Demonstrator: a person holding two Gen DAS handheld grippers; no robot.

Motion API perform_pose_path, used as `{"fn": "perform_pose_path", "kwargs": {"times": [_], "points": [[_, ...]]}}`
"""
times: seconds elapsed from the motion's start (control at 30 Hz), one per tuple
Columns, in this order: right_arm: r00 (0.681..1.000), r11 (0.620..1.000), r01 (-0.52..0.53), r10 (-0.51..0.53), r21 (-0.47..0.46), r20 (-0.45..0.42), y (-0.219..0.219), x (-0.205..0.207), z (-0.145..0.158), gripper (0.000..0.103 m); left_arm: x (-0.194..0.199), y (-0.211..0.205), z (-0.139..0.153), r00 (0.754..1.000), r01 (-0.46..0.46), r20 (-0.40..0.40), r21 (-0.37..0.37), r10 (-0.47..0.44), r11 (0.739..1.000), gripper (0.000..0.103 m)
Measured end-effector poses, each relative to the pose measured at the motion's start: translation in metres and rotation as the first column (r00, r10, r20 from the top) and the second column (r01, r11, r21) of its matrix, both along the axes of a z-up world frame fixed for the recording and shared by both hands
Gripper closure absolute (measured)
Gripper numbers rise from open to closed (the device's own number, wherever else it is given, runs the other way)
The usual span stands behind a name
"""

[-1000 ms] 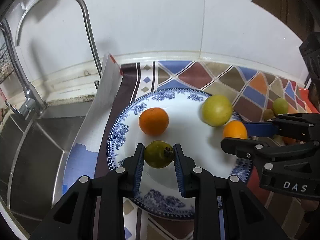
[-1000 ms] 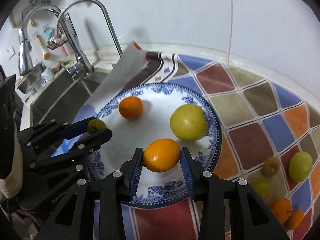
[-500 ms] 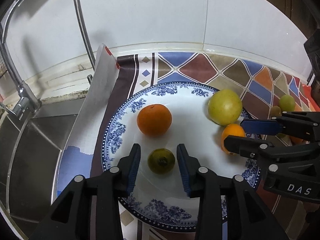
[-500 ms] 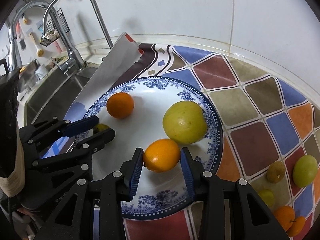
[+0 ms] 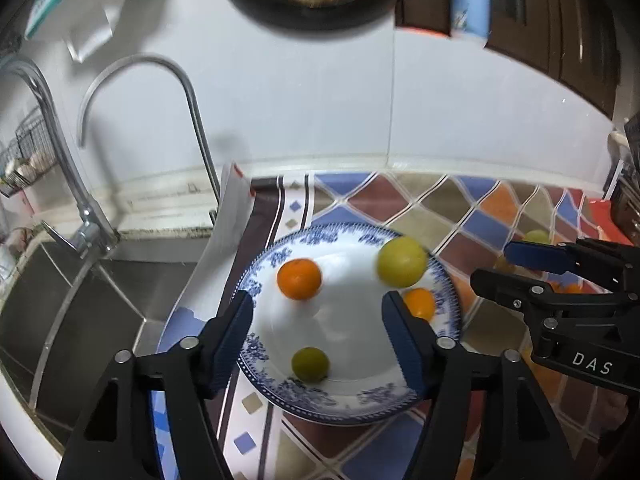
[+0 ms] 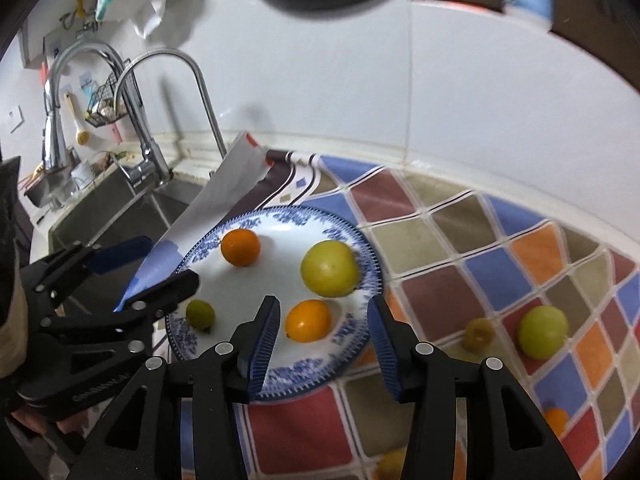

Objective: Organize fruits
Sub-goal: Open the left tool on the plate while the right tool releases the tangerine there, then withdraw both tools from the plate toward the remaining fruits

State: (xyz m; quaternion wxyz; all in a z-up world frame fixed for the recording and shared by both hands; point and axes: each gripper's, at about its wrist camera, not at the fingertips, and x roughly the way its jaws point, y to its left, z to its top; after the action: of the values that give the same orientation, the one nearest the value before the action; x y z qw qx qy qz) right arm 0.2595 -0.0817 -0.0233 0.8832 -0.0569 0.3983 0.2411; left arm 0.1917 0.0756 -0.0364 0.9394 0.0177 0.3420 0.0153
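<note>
Release step — both fruits are set down on the plate [image 6: 362, 258], and both my jaws have just been opening.

Surface to the right still carries loose fruit, a green one [image 6: 543, 332] among them — my next reach, I judge. Left gripper [image 5: 318, 334] gapes wide around the small green fruit [image 5: 310, 364]; right gripper [image 6: 322, 334] stands apart around the small orange [image 6: 308, 320], gripping nothing.

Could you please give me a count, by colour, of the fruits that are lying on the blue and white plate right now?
Orange: 2, the round orange and the small orange fruit.
Yellow-green: 1, the large yellow-green fruit.
Dark green: 1, the small green fruit.
Total on the plate: 4.
</note>
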Motion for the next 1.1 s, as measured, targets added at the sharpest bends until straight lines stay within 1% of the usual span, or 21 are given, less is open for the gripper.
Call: {"fn": "perform_pose_path", "kwargs": {"times": [0.03, 0.17, 0.2, 0.27, 0.3, 0.37, 0.53, 0.63, 0.67, 0.8, 0.93, 1.1], "points": [[1.0, 1.0, 0.013, -0.013, 0.006, 0.014, -0.006, -0.005, 0.005, 0.054, -0.004, -0.004, 0.005, 1.0, 0.005, 0.01, -0.001, -0.005, 1.0, 0.033], [0.997, 0.999, 0.044, -0.045, 0.028, 0.058, -0.027, -0.023, 0.022, 0.053, -0.019, -0.022, 0.019, 0.998, 0.038, 0.047, 0.009, -0.038, 0.999, 0.026], [0.996, 0.998, 0.054, -0.056, 0.034, 0.072, -0.035, -0.03, 0.028, 0.053, -0.023, -0.028, 0.023, 0.997, 0.046, 0.058, 0.013, -0.047, 0.999, 0.022], [0.993, 0.997, 0.071, -0.074, 0.038, 0.091, -0.045, -0.039, 0.034, 0.049, -0.029, -0.037, 0.028, 0.997, 0.048, 0.067, 0.016, -0.049, 0.999, 0.02], [0.991, 0.996, 0.083, -0.086, 0.04, 0.103, -0.051, -0.044, 0.038, 0.049, -0.033, -0.043, 0.031, 0.996, 0.054, 0.073, 0.014, -0.055, 0.998, 0.019], [0.987, 0.994, 0.103, -0.107, 0.042, 0.119, -0.059, -0.051, 0.042, 0.049, -0.04, -0.05, 0.035, 0.994, 0.069, 0.083, 0.008, -0.07, 0.998, 0.015], [0.975, 0.986, 0.159, -0.164, 0.044, 0.152, -0.083, -0.074, 0.049, 0.049, -0.058, -0.07, 0.04, 0.984, 0.11, 0.135, 0.02, -0.112, 0.994, 0.012], [0.967, 0.982, 0.184, -0.187, 0.029, 0.172, -0.097, -0.086, 0.049, 0.049, -0.066, -0.082, 0.039, 0.976, 0.148, 0.159, 0.025, -0.15, 0.989, 0.012], [0.965, 0.981, 0.192, -0.193, 0.023, 0.175, -0.1, -0.089, 0.048, 0.047, -0.068, -0.086, 0.037, 0.972, 0.162, 0.164, 0.033, -0.166, 0.986, 0.012], [0.959, 0.975, 0.223, -0.22, 0.004, 0.179, -0.117, -0.096, 0.044, 0.046, -0.07, -0.102, 0.027, 0.963, 0.204, 0.168, 0.049, -0.21, 0.978, 0.012], [0.953, 0.968, 0.248, -0.241, -0.021, 0.183, -0.129, -0.1, 0.039, 0.046, -0.068, -0.113, 0.016, 0.958, 0.235, 0.152, 0.065, -0.242, 0.97, 0.012], [0.949, 0.963, 0.266, -0.253, -0.051, 0.19, -0.139, -0.102, 0.029, 0.046, -0.063, -0.125, -0.001, 0.955, 0.266, 0.11, 0.087, -0.275, 0.96, 0.012]]}}
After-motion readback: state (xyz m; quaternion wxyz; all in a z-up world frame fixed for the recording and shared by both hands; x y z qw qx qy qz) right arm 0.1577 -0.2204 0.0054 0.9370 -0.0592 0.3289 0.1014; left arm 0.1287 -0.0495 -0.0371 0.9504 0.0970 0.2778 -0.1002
